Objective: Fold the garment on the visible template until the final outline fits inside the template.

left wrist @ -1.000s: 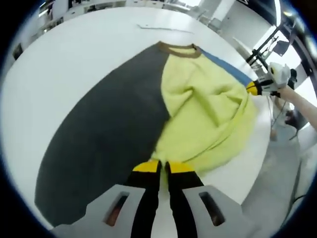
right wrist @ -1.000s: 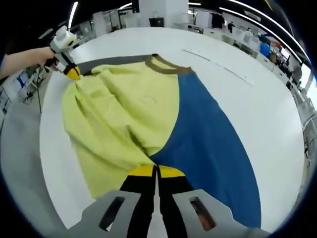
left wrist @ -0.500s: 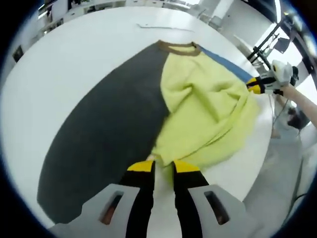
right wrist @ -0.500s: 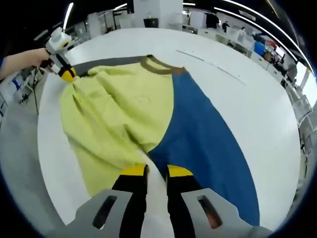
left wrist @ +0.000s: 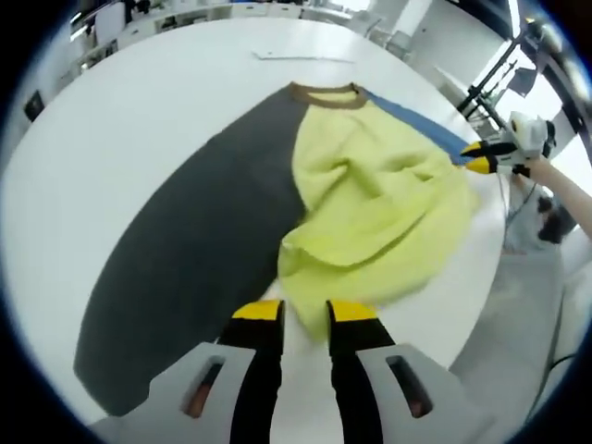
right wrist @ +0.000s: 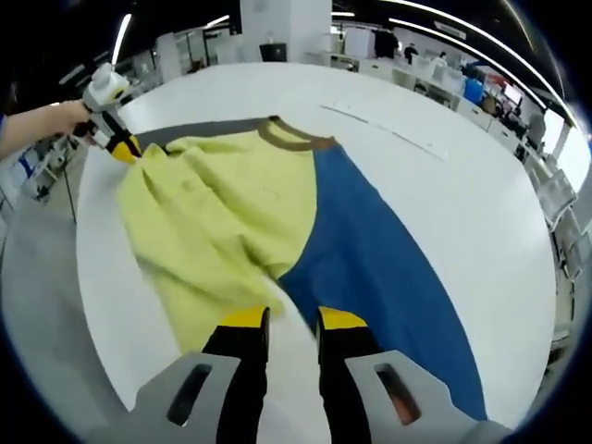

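A garment with a yellow middle panel (left wrist: 379, 208), a dark grey side (left wrist: 194, 240), a blue side (right wrist: 370, 250) and a brown collar (left wrist: 324, 93) lies on the white table (left wrist: 120, 120). The yellow panel (right wrist: 213, 222) is bunched and wrinkled. My left gripper (left wrist: 303, 314) is open at the near yellow hem, which lies loose by its tips. My right gripper (right wrist: 293, 320) is open just short of the hem, where yellow meets blue. The left gripper (right wrist: 118, 144) also appears at the garment's far corner, and the right gripper (left wrist: 483, 157) at the opposite one.
Thin line marks (right wrist: 384, 129) run across the table beyond the collar (right wrist: 291, 137). The table edge (right wrist: 92, 305) curves close beside the yellow panel, with grey floor past it. A person's forearm (left wrist: 569, 190) holds the far gripper. Desks and stands fill the room behind.
Both grippers were shut on the yellow hem a second ago; both have opened and let it go. The hem has dropped to the table and both views have pulled back slightly.
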The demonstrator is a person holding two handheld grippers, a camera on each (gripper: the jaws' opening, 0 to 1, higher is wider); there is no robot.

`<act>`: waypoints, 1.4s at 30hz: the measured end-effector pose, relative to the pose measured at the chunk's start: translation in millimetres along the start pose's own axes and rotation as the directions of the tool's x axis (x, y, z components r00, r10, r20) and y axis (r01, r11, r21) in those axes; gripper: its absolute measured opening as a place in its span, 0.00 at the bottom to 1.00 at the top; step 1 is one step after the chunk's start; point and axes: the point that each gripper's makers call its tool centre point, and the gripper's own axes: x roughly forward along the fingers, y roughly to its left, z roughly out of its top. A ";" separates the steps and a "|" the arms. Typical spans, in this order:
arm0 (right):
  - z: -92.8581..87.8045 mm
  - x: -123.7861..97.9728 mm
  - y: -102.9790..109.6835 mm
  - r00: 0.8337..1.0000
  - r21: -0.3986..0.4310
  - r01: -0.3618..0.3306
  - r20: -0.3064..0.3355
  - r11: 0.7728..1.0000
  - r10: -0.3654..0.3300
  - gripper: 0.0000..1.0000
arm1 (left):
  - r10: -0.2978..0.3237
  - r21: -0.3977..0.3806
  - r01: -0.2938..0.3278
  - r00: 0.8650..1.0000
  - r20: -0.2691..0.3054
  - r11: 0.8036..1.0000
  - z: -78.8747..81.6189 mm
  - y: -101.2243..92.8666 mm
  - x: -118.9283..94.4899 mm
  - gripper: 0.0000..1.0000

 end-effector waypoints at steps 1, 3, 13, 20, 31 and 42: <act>0.5 -1.9 1.0 1.000 0.001 0.000 0.005 1.000 0.000 0.22 | 0.000 0.002 0.000 1.000 0.002 1.000 -0.1 -0.5 -1.2 0.17; 0.6 -6.5 4.0 1.000 -0.001 -0.002 0.011 1.000 0.002 0.24 | 0.003 0.007 -0.003 1.000 0.009 1.000 -0.3 -2.1 -5.4 0.19; 1.9 -23.4 16.1 0.999 0.011 -0.014 0.038 1.000 0.014 0.35 | 0.008 0.005 -0.008 0.999 0.042 1.000 -4.9 -9.4 -19.8 0.27; 6.4 -35.1 24.4 0.998 0.029 -0.023 0.063 0.999 0.021 0.42 | -0.004 0.000 0.004 0.997 0.078 1.000 -5.9 -19.0 -29.6 0.34; 11.0 -52.5 44.5 0.994 0.040 -0.046 0.099 0.998 0.042 0.53 | -0.008 0.013 0.006 0.991 0.134 1.000 -9.9 -34.8 -50.8 0.44; 9.5 -68.0 58.5 0.991 0.056 -0.052 0.126 0.997 0.045 0.60 | -0.029 0.021 0.026 0.986 0.162 0.999 -18.3 -51.4 -62.9 0.55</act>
